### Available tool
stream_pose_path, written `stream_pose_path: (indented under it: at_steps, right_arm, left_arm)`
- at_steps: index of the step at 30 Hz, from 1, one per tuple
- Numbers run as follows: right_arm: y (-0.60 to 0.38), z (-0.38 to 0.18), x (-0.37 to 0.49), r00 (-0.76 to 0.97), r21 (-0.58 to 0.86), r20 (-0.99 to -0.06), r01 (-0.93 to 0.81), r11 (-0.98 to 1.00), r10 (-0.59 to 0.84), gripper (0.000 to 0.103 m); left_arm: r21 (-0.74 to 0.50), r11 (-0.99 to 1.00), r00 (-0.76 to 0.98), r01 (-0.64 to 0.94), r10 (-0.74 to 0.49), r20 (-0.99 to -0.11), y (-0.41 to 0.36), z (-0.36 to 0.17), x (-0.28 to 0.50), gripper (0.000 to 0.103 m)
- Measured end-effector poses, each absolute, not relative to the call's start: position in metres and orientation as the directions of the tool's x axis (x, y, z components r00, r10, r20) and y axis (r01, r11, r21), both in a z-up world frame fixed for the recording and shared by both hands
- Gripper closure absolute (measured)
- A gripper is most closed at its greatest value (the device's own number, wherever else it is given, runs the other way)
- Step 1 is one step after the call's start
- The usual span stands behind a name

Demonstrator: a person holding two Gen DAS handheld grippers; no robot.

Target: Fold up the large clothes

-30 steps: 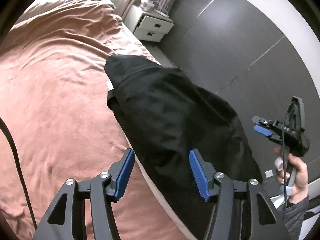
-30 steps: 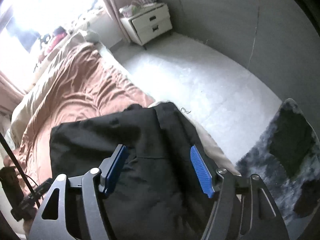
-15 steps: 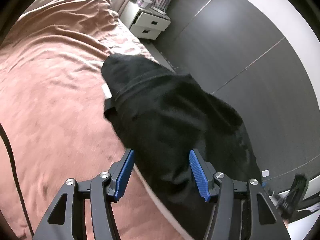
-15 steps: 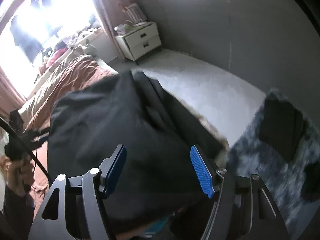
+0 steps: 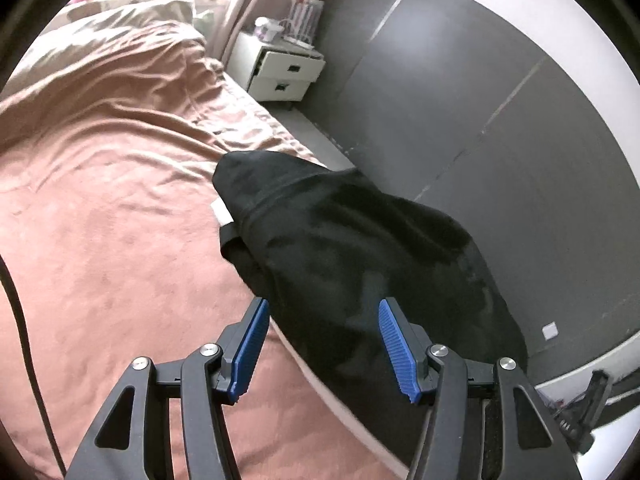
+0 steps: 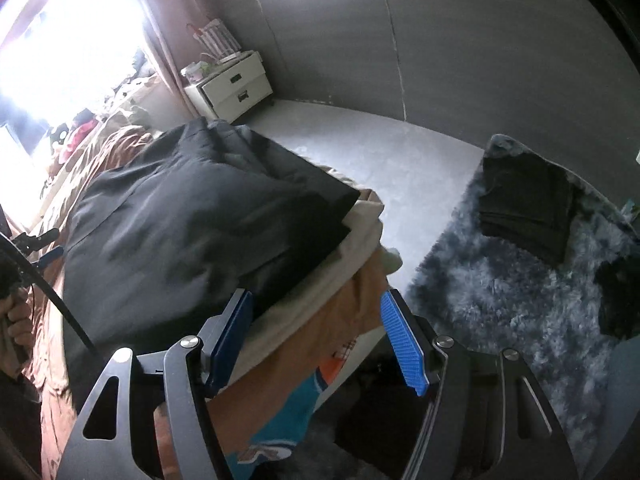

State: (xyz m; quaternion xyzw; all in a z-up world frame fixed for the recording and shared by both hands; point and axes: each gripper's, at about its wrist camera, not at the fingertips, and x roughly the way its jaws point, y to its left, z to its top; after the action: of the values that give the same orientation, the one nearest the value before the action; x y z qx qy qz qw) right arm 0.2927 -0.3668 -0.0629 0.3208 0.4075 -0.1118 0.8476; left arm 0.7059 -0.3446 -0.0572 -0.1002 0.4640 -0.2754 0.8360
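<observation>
While the bed [image 5: 100, 208], spread with a rumpled pink-brown cover, is filling most of the room, a large black garment [image 5: 360, 248] is lying folded along its edge nearest the grey wall, one end sagging over the side. Beyond the bed's corner, a shaggy grey rug [image 6: 516, 304] is carrying a folded dark pile [image 6: 524, 208]. A white nightstand [image 5: 284, 72] is standing by the headboard. Left tongs [image 5: 324, 344] are hovering just above the garment's near end, blue pads gaping, gripping nothing. Right tongs [image 6: 316, 340] are hanging over the bed's corner, likewise gaping and empty, above an orange printed cloth [image 6: 304, 364].
</observation>
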Motion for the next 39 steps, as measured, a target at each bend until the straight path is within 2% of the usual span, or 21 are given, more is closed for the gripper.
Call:
stream_pose_path:
  at_steps: [7,10,11,12,13,15,17,20,24,27,39]
  right_arm:
    - [-0.341,-0.040,0.259,0.664,0.452,-0.745,0.429,0.782,0.066,0.038]
    - [-0.331,-0.025,0.241,0.679,0.450,-0.732,0.417,0.790,0.058,0.038]
    - [-0.328,-0.017,0.235,0.687,0.448,-0.725,0.413,0.793,0.053,0.038]
    - [-0.323,-0.013,0.229,0.692,0.447,-0.720,0.413,0.793,0.046,0.036]
    - [-0.320,-0.009,0.223,0.698,0.446,-0.715,0.414,0.793,0.038,0.029]
    - [-0.311,0.002,0.209,0.719,0.450,-0.694,0.404,0.796,0.028,0.021]
    - [-0.301,0.012,0.197,0.733,0.445,-0.680,0.398,0.802,0.014,0.021]
    - [-0.283,0.025,0.181,0.742,0.428,-0.670,0.386,0.817,0.001,0.020]
    - [-0.252,0.044,0.160,0.752,0.381,-0.658,0.370,0.847,-0.032,0.008]
    - [-0.232,0.056,0.145,0.768,0.374,-0.639,0.356,0.856,-0.040,0.000]
    - [-0.184,0.079,0.099,0.813,0.349,-0.581,0.279,0.895,-0.027,0.000]
  left_arm:
    - [-0.381,0.817,0.424,0.433,-0.557,-0.714,-0.335,-0.022,0.651,0.044]
    - [-0.376,0.806,0.428,0.457,-0.570,-0.702,-0.324,-0.005,0.624,0.036]
    - [-0.374,0.805,0.436,0.461,-0.573,-0.694,-0.319,0.001,0.615,0.030]
    - [-0.373,0.803,0.443,0.465,-0.575,-0.688,-0.316,0.005,0.608,0.025]
    - [-0.368,0.802,0.453,0.470,-0.577,-0.680,-0.309,0.012,0.597,0.023]
    - [-0.360,0.802,0.470,0.478,-0.579,-0.666,-0.297,0.023,0.577,0.021]
    - [-0.355,0.798,0.483,0.487,-0.585,-0.651,-0.284,0.033,0.558,0.019]
    - [-0.337,0.803,0.515,0.491,-0.580,-0.631,-0.265,0.046,0.533,0.010]
    - [-0.311,0.811,0.573,0.496,-0.574,-0.584,-0.233,0.067,0.491,0.000]
    - [-0.294,0.814,0.604,0.501,-0.572,-0.554,-0.211,0.079,0.461,0.000]
    - [-0.242,0.855,0.716,0.459,-0.518,-0.469,-0.134,0.104,0.354,0.000]
